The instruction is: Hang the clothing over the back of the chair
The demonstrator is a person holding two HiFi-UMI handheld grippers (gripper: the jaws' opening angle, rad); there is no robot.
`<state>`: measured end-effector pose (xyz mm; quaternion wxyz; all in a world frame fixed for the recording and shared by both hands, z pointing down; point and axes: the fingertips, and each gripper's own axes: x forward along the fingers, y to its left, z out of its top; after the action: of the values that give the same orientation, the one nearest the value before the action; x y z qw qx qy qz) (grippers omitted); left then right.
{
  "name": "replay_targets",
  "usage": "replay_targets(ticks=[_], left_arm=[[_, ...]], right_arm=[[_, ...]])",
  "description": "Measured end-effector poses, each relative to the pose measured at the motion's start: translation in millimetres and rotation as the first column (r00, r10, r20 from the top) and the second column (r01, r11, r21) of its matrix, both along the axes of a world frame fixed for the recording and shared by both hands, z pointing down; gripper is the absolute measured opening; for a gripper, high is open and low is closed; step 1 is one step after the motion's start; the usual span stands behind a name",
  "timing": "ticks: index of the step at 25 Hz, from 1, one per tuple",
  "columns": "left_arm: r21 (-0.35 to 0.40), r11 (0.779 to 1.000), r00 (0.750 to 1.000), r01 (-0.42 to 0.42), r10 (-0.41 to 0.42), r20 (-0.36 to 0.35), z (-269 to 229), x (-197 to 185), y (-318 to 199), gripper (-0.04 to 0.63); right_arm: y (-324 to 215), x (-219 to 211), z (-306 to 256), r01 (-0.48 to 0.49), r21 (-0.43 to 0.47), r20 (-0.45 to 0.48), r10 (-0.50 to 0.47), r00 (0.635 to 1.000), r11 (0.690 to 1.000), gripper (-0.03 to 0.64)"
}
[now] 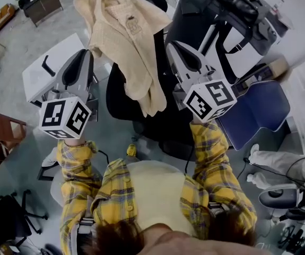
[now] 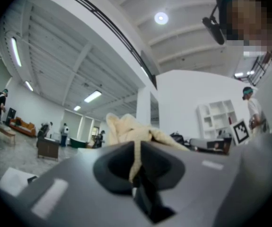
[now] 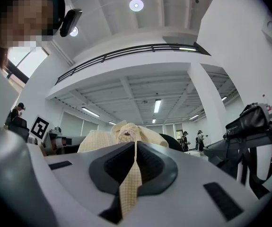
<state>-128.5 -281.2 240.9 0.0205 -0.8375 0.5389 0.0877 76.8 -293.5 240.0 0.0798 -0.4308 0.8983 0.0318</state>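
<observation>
Most of the job looks done, judging by how things lie. The black chair (image 1: 121, 102) is the biggest thing in the head view. It sits near the middle, with its back rising toward 12 o'clock. The cream clothing (image 1: 125, 36) is draped over the top of that back. It is bunched at the crest, and a long fold hangs down the near side toward 6 o'clock. How much has gone over the far side cannot be seen.

The left gripper (image 1: 90, 54) meets the clothing at its 9 o'clock edge. In the left gripper view its jaws are pressed together on a thin cream strip that runs up to the heap. The right gripper (image 1: 169, 48) comes in at the 3 o'clock edge. In the right gripper view its jaws pinch a flat, finely checked strip in the same way.

So the clothing is on the chair back but not yet let go, and both ends are held up. What seems to be left is to lay those two edges down so the weight balances over the crest, then open the jaws and draw clear without dragging the cloth off.
</observation>
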Motion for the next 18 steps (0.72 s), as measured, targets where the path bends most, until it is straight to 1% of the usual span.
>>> replay_targets(ticks=[6, 12, 18], left_arm=[[-0.022, 1.0, 1.0, 0.006, -0.006, -0.021, 10.8, 1.6, 7.5, 0.033], [-0.052, 0.999, 1.0, 0.0, 0.001, 0.008, 26.0, 12.4, 16.3, 0.029], [-0.086, 0.996, 1.0, -0.018, 0.019, 0.016, 39.1, 23.7, 23.1, 0.028]], right_arm=[[9.7, 6.5, 12.6, -0.029, -0.024, 0.033, 0.03, 0.999, 0.999, 0.017], [19.4, 8.0, 27.3, -0.057, -0.053, 0.047, 0.059, 0.997, 0.997, 0.014], [26.8, 18.7, 40.4, -0.106, -0.083, 0.071, 0.112, 0.991, 0.991, 0.014]])
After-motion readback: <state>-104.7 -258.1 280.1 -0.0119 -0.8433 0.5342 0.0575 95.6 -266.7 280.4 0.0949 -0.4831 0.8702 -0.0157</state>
